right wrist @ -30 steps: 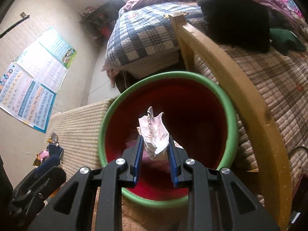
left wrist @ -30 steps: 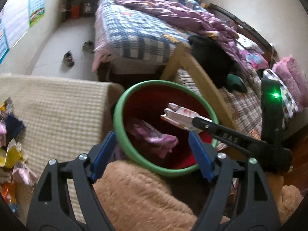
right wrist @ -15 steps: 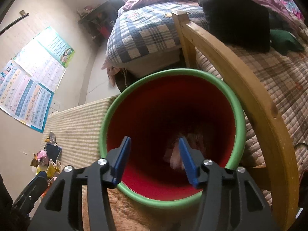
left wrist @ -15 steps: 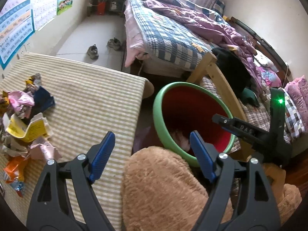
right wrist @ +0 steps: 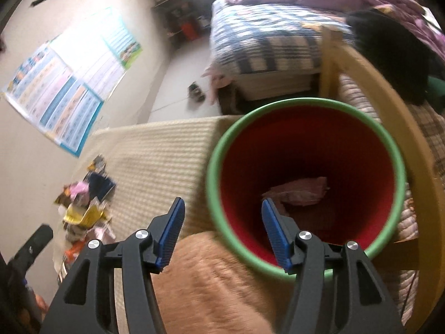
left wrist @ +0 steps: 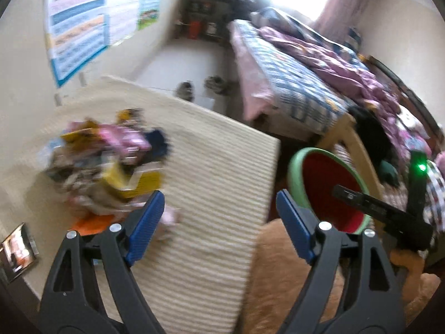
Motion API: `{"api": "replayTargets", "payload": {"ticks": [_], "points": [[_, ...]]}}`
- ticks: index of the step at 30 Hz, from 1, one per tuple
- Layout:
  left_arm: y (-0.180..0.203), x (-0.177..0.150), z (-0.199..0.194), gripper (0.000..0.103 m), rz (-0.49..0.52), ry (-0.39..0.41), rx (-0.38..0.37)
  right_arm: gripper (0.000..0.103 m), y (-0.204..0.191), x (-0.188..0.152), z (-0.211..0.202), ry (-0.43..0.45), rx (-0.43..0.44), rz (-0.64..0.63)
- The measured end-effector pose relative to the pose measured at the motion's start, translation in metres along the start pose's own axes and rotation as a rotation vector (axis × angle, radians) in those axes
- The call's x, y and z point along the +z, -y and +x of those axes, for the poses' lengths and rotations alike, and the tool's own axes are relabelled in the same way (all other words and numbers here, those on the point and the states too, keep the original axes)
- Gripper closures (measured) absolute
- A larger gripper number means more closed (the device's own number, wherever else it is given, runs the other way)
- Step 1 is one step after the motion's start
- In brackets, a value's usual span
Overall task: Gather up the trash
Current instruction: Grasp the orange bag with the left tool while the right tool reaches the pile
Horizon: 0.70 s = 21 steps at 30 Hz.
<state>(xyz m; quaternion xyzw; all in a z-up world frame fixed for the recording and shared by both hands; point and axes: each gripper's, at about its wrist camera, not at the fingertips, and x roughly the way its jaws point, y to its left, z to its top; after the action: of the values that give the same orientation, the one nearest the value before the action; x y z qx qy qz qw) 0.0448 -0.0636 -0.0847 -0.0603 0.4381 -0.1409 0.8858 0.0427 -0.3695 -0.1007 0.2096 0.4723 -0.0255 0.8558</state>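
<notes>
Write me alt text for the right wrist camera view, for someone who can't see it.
The open right gripper, nothing between its blue jaws, hovers at the near rim of a green-rimmed red bin with a pink wrapper at the bottom. To the left, a pile of wrappers lies on a striped tabletop; a bed with a plaid blanket stands behind.

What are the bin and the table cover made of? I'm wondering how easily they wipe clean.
Bin: likely smooth moulded plastic, with an even green rim and a uniform red inside. Table cover: looks like woven or ribbed cloth, matte beige with fine stripes; harder to wipe.
</notes>
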Motion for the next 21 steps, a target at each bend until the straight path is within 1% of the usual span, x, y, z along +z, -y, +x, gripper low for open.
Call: {"api": "replayTargets", "payload": {"ticks": [3,6,9,12,17,21], "points": [[-0.030,-0.004,-0.004,0.023,-0.042,0.003,0.062,0.047,-0.017,-0.005,0.006,-0.021,0.019,-0.034],[-0.060,-0.011,-0.004,0.023,-0.088,-0.012,0.131,0.047,-0.033,-0.011,0.011,-0.038,0.030,-0.071],[-0.086,-0.022,-0.004,0.023,-0.131,-0.029,0.174,0.046,-0.046,-0.016,0.015,-0.052,0.036,-0.106],[-0.107,-0.033,0.001,0.023,-0.179,-0.063,0.215,0.046,-0.057,-0.022,0.020,-0.072,0.045,-0.136],[-0.131,-0.048,0.015,0.023,-0.253,-0.114,0.231,0.046,-0.072,-0.030,0.026,-0.103,0.057,-0.183],[-0.146,-0.055,0.030,0.023,-0.310,-0.159,0.219,0.046,-0.082,-0.037,0.028,-0.119,0.065,-0.213]]}}
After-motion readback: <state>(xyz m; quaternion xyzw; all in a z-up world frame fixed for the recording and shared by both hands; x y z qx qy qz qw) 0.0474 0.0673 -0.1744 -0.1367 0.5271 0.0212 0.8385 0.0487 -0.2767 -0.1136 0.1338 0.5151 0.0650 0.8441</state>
